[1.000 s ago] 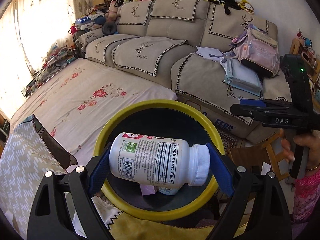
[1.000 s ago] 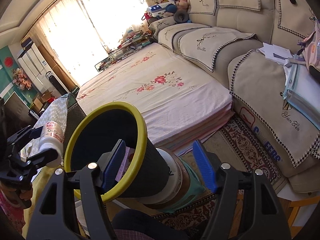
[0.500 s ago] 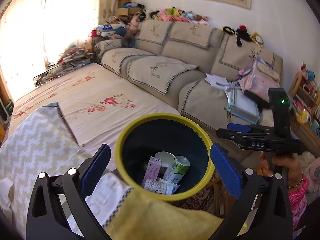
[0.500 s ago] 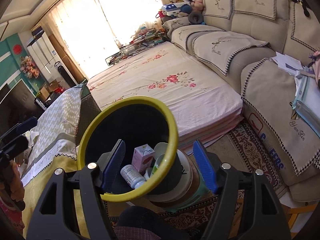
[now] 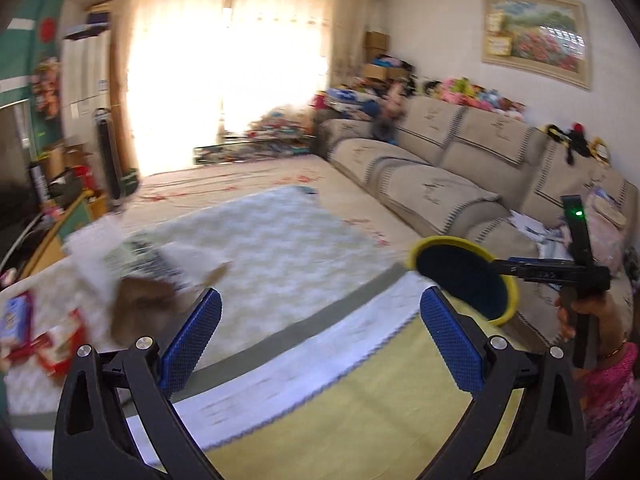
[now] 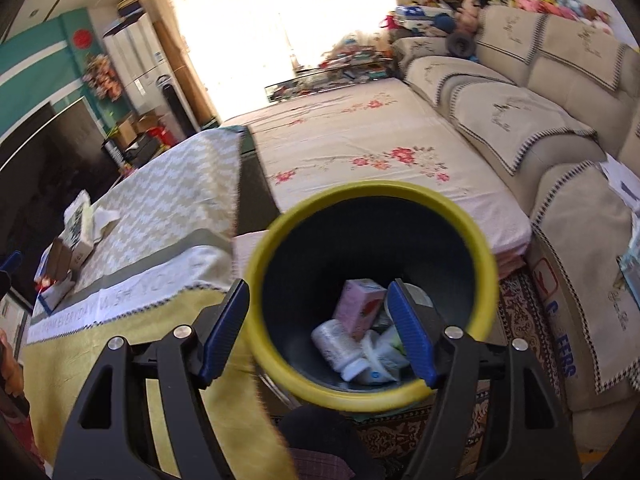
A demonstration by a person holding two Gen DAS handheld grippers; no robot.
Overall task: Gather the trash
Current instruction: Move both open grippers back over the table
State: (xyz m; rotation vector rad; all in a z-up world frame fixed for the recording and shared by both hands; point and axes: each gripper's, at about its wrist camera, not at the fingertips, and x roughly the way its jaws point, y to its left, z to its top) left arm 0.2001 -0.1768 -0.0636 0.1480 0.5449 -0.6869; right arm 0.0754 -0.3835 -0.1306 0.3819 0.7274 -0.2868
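Observation:
A black bin with a yellow rim (image 6: 372, 394) stands off the table's right end and also shows in the left wrist view (image 5: 508, 300). In it lie a white supplement bottle (image 6: 338, 344), a pink carton (image 6: 358, 308) and other trash. My right gripper (image 6: 318, 338) is open, with one finger on each side of the bin's near rim, touching nothing that I can make out. My left gripper (image 5: 318, 344) is open and empty over the table, facing blurred items at the table's left: a brown box (image 5: 140, 304) and red-and-white packets (image 5: 52, 344).
The table has a white and yellow cloth (image 5: 360, 432). A tissue box (image 6: 78, 224) and small boxes (image 6: 56, 280) sit at its far left. A flowered mat (image 6: 360, 140) and a beige sofa (image 6: 520, 92) lie beyond the bin.
My left gripper let the white bottle go into the bin, then swung left toward the table. My right gripper shifted so the bin's inside now faces it.

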